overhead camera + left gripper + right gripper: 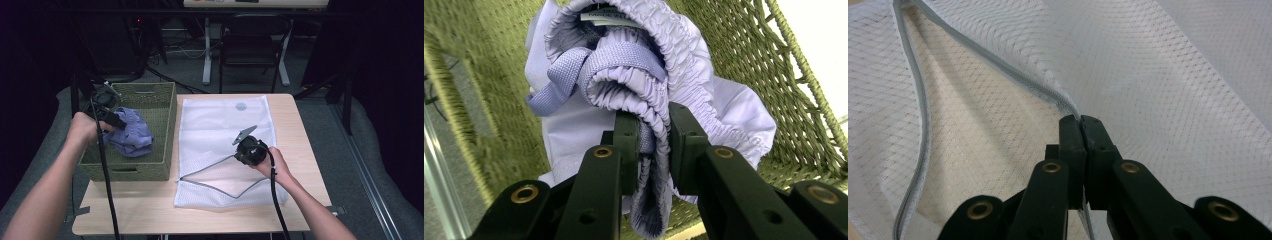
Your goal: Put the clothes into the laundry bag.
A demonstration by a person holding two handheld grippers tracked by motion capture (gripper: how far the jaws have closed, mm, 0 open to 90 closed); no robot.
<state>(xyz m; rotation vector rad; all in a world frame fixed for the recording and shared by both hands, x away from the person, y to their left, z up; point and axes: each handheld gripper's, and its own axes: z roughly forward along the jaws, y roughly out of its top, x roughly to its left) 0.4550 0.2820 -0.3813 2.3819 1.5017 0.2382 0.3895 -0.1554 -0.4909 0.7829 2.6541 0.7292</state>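
Observation:
A lavender garment with an elastic waistband hangs over the green wicker basket at the table's left. My left gripper is shut on the garment's gathered waistband, lifting it above the basket floor. A white mesh laundry bag with a grey zipper edge lies flat on the table's middle. My right gripper is shut on the bag's upper zipper edge, holding the mouth raised so that the opening gapes toward the left.
The wooden table has bare room along its front edge. The basket's woven wall rises close around the garment. A dark chair and desk legs stand beyond the table's far edge.

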